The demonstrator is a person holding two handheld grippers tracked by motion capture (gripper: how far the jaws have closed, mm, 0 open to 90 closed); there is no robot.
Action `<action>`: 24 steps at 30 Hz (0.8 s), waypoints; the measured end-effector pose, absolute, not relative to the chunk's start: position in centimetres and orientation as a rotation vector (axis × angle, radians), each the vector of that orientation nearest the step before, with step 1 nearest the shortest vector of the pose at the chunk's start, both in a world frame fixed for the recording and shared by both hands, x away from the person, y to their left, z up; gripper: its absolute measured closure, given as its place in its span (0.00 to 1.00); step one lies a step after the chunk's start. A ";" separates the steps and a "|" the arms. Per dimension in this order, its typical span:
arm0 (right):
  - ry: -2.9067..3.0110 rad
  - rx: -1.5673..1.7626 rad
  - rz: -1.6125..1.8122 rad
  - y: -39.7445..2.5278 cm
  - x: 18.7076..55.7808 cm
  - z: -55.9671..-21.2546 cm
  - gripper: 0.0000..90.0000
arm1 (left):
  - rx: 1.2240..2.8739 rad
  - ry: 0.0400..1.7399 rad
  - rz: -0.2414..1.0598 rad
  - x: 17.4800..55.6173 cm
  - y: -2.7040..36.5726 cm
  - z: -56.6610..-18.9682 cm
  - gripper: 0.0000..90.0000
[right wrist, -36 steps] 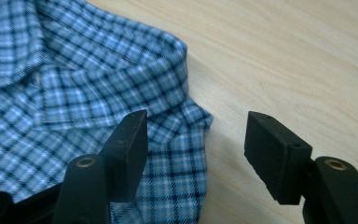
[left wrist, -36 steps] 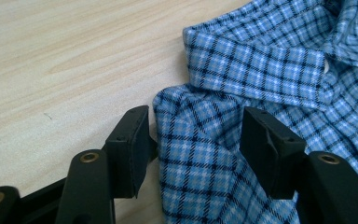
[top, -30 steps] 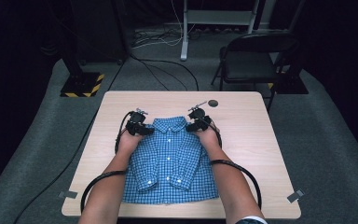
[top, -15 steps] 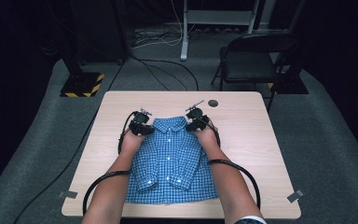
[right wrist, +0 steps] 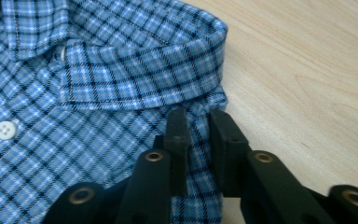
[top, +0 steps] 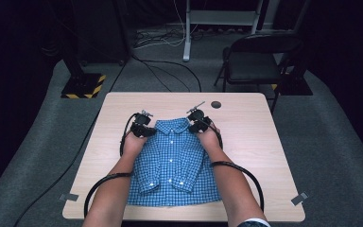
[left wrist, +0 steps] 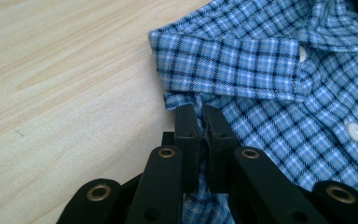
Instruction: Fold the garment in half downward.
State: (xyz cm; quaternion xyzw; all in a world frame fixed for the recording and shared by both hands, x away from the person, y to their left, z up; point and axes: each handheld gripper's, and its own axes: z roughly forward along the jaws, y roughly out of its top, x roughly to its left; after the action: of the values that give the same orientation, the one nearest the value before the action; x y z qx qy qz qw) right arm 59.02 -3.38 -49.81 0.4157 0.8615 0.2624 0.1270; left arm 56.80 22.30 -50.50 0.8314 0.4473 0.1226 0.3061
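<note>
A blue plaid button-up shirt point(top: 172, 161) lies flat on the wooden table point(top: 250, 142), collar at the far end and sleeves folded across the front. My left gripper point(top: 144, 128) is at the shirt's left shoulder, beside the collar. In the left gripper view it point(left wrist: 203, 119) is shut on a fold of the shirt point(left wrist: 279, 93). My right gripper point(top: 198, 124) is at the other shoulder. In the right gripper view it point(right wrist: 198, 123) pinches the shirt point(right wrist: 98, 79) just below the collar edge.
A small dark round disc point(top: 216, 104) lies on the table beyond the right gripper. Grey tape tabs point(top: 300, 198) mark the near corners. Black cables loop beside both forearms. A dark chair point(top: 255, 61) stands behind the table at the right.
Both grippers stay clamped at the shirt's shoulders. The left one has edged slightly toward the collar, and the shirt has barely shifted.
</note>
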 end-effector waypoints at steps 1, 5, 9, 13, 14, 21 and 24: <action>2.513 1.204 0.764 -3.4 59.0 -49.8 0.93 | 2.199 1.187 0.317 56.8 22.3 -50.5 0.96; 2.513 1.197 0.774 -3.4 58.9 -49.6 0.95 | 2.202 1.184 0.320 56.9 22.4 -50.3 0.96; 2.511 1.196 0.788 -3.5 58.9 -49.4 0.95 | 2.180 1.181 0.313 56.8 22.5 -49.9 0.96; 2.499 1.204 0.830 -4.0 58.8 -48.7 0.95 | 2.156 1.173 0.309 56.8 22.7 -49.3 0.96; 2.496 1.206 0.840 -4.1 58.8 -48.6 0.95 | 2.146 1.170 0.313 56.6 22.7 -49.1 0.96; 2.492 1.175 0.885 -4.6 58.5 -47.4 0.96 | 2.116 1.154 0.313 56.3 23.0 -48.1 0.96; 2.487 1.162 0.898 -4.8 58.4 -46.8 0.96 | 2.087 1.146 0.315 56.2 23.2 -47.4 0.96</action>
State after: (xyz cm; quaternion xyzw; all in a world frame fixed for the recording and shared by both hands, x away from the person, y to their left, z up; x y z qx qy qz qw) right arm 58.43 -4.82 -46.83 0.3991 0.8542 0.3084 0.1264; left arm 56.16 23.21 -47.38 0.8102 0.4448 0.1222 0.3616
